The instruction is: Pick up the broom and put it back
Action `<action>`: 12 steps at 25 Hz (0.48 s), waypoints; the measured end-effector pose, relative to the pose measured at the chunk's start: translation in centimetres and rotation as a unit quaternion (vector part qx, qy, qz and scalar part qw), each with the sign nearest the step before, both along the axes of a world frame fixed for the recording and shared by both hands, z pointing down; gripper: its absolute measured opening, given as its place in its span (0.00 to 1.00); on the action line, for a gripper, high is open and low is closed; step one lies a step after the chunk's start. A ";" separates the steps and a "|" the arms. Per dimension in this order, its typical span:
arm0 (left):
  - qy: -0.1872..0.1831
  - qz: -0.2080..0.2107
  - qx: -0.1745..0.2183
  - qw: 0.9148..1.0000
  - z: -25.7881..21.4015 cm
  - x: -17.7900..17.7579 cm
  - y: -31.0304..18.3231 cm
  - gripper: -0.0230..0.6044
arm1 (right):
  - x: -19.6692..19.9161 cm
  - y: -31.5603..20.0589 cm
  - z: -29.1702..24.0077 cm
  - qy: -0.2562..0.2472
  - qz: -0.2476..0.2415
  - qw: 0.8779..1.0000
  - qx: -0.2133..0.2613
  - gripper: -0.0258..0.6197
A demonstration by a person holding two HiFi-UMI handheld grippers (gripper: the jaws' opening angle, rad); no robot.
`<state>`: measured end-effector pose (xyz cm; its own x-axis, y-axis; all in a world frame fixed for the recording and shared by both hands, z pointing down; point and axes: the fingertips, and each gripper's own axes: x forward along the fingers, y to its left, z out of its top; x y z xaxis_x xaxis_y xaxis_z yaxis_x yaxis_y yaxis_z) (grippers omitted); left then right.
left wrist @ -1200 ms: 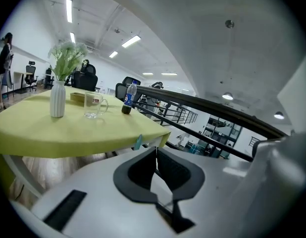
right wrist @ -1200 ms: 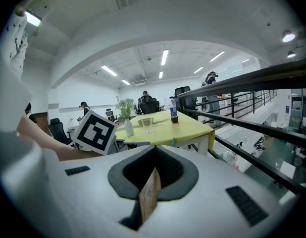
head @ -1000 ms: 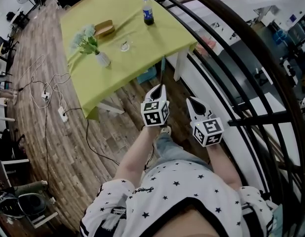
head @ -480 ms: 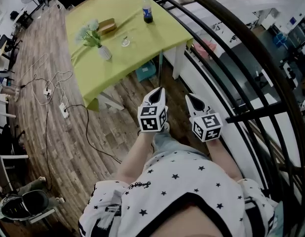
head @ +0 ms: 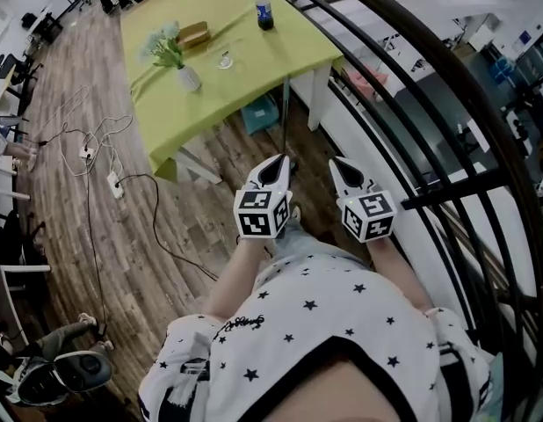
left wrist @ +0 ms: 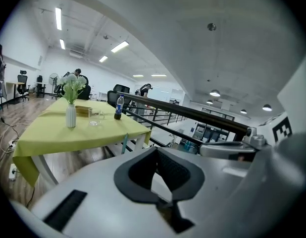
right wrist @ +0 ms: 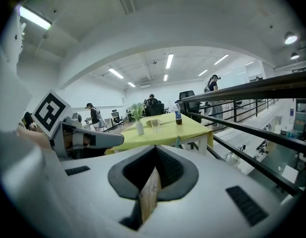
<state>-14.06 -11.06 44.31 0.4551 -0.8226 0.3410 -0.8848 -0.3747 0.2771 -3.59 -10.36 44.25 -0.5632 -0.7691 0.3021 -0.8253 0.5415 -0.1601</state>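
Observation:
A thin teal pole (head: 285,117), probably the broom's handle, stands against the near edge of the green-clothed table (head: 254,60). It also shows in the left gripper view, pole (left wrist: 124,144), and the right gripper view, pole (right wrist: 178,142). Its lower end is hidden behind my left gripper (head: 284,158). That gripper is shut and empty (left wrist: 158,155). My right gripper (head: 335,161) hangs beside it, close to the railing. Its tips meet and hold nothing (right wrist: 155,152); only a sliver of wooden floor shows behind them. Both grippers are well short of the table.
On the table stand a bottle (head: 264,11), a vase of flowers (head: 185,76), a glass (head: 224,60) and a wooden box (head: 193,33). A teal bin (head: 260,112) sits beneath it. A black railing (head: 412,86) runs along my right. Cables and a power strip (head: 115,185) lie on the floor at left.
The table and floor have slid up the head view, so I stand farther from the table. Both grippers stay shut side by side; the left one has drifted slightly left.

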 end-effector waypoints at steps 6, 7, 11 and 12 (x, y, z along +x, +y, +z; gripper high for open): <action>0.006 -0.004 -0.014 1.000 0.5 -0.9 2.0 0.06 | -0.1 1.2 0.6 -0.003 -0.004 1.000 -0.006 0.03; 0.006 -0.004 -0.016 1.000 0.8 -0.9 2.2 0.06 | -0.1 1.3 0.8 -0.002 -0.005 1.000 -0.007 0.03; 0.005 -0.002 -0.018 1.000 1.0 -0.7 2.2 0.06 | 0.1 1.5 1.0 -0.002 -0.004 1.000 -0.011 0.03; 0.005 -0.002 -0.018 1.000 1.0 -0.6 2.2 0.06 | 0.1 1.5 1.0 -0.001 -0.005 1.000 -0.011 0.03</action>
<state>-14.70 -8.87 45.30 0.4556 -0.8115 0.3658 -0.8833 -0.3610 0.2992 -3.48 -8.86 45.25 -0.5708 -0.7571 0.3179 -0.8200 0.5454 -0.1735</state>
